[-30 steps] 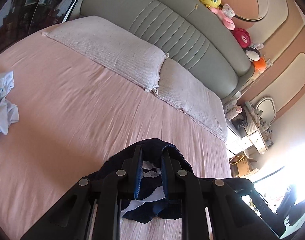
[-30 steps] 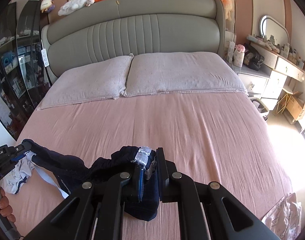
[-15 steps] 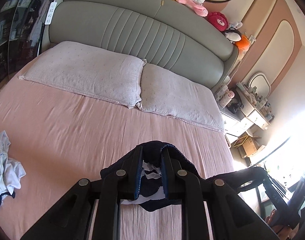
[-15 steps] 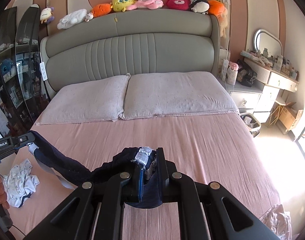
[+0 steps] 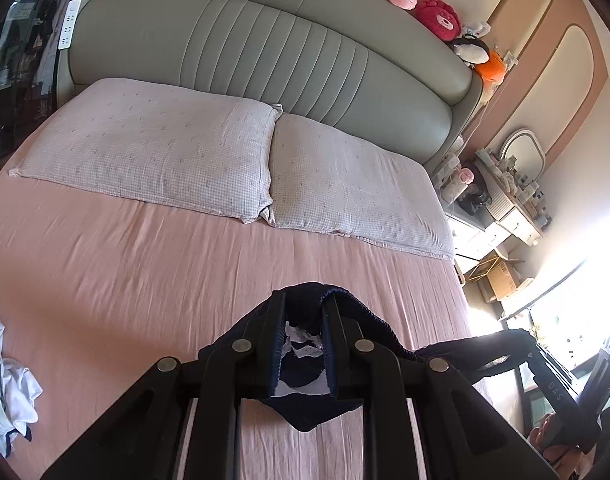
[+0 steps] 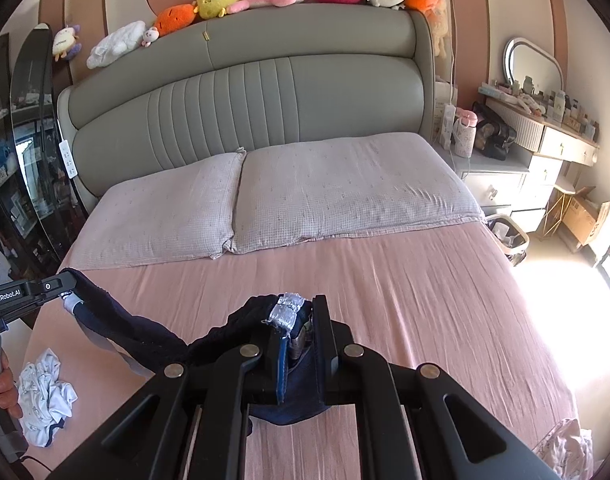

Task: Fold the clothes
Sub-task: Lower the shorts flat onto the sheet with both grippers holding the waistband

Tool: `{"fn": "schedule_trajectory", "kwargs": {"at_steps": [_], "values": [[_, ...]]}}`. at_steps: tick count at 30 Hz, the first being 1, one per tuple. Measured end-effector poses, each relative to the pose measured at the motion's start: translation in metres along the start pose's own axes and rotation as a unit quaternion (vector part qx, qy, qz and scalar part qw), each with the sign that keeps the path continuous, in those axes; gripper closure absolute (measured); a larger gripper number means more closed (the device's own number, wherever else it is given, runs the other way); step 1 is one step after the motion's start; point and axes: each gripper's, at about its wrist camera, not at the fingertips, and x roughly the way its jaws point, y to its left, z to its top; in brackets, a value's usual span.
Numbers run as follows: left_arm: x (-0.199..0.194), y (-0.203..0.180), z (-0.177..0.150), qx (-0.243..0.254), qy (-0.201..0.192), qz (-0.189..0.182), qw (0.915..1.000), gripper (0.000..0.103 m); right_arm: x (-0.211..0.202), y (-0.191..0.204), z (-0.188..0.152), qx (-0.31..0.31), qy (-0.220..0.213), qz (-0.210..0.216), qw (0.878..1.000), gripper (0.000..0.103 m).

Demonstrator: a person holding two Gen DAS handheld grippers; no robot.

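Left wrist view first: my left tongs (image 5: 305, 344) are pinched on the gathered waistband of a dark navy garment (image 5: 345, 344), with a white label showing between the two pads, and the cloth runs off to the right toward my right tongs (image 5: 533, 354), seen there at the frame's edge with the other end of the band in them. From the right wrist camera, my right tongs (image 6: 301, 344) are pressed together on the same navy garment (image 6: 153, 340), a silvery patch bunched at the fingertips, while the rest sags in a shallow curve to the left tongs (image 6: 65, 282) at the far left. So the piece hangs between my two hands, above the near part of the pink bed (image 6: 425, 300), its lower part drooping under each grip. It reads as light and thoroughly limp (an elastic waist, I would guess, from the puckered edge), so it will drape rather than hold any shape, and it could slide through a loose pinch. The waistband corners seem the right places to hold, since the thicker hem gives the pads something to bite. A crumpled white garment (image 6: 45, 396) lies on the bed's near left, and another pale bundle (image 6: 565, 444) at the near right; both are apart from what I am holding.
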Motion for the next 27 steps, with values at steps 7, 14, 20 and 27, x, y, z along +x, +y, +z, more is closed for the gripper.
{"fn": "schedule_trajectory", "kwargs": {"at_steps": [7, 14, 20, 27], "values": [[-0.005, -0.004, -0.043, 0.056, -0.006, -0.014, 0.9983, 0.088, -0.007, -0.009, -0.023, 0.001, -0.005, -0.021, 1.000, 0.095], [0.027, 0.041, -0.150, 0.002, 0.093, -0.028, 0.9953, 0.088, 0.017, -0.025, -0.124, 0.025, 0.088, -0.027, 0.995, 0.095], [0.031, 0.052, -0.199, -0.024, 0.122, -0.034, 0.9916, 0.088, 0.015, -0.031, -0.174, 0.026, 0.119, -0.030, 0.992, 0.095], [0.027, 0.051, -0.221, -0.020, 0.118, -0.026, 0.9925, 0.088, 0.019, -0.029, -0.205, 0.009, 0.137, -0.034, 0.990, 0.095]]}}
